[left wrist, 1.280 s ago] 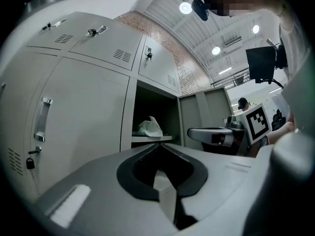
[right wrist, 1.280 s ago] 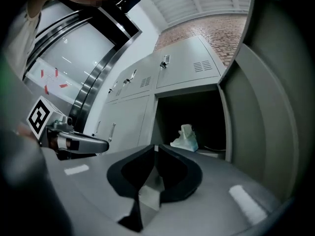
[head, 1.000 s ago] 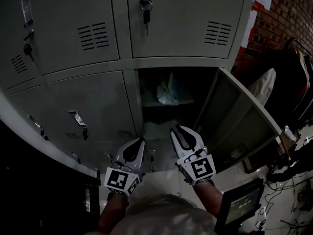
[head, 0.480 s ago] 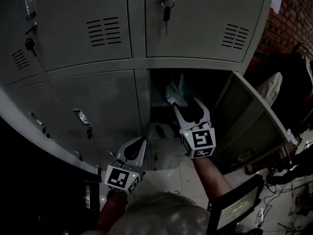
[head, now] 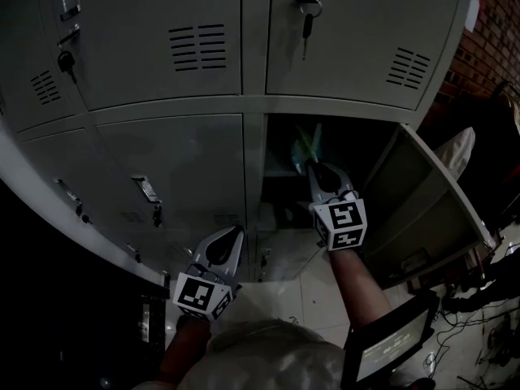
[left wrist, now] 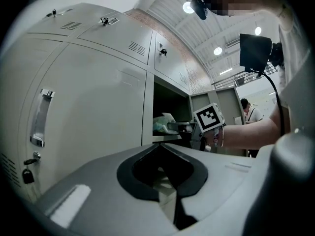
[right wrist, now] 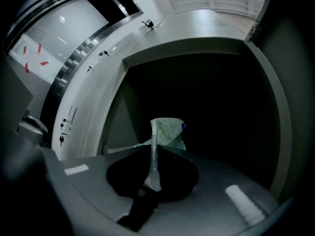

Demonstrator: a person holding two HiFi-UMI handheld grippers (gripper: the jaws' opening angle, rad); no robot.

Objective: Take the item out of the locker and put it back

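A pale green plastic bag (head: 307,146) sits on the shelf inside the open locker (head: 357,140). My right gripper (head: 323,171) reaches into that compartment; its jaws are closing, and a fold of the bag (right wrist: 167,129) is pinched between them. The left gripper view shows the bag (left wrist: 161,126) at the tips of the right gripper (left wrist: 186,128). My left gripper (head: 230,236) hangs low in front of the closed lower door, shut with nothing in it.
The locker's door (head: 431,197) swings out to the right of my right arm. Closed doors with handles and a hanging key (head: 306,13) surround the compartment. A brick wall (head: 497,31) and a screen (head: 390,346) stand right. A person (left wrist: 248,116) stands behind.
My right gripper has gone up and forward into the locker, opened wide, then closed on the bag's fold. The left gripper has hardly moved.
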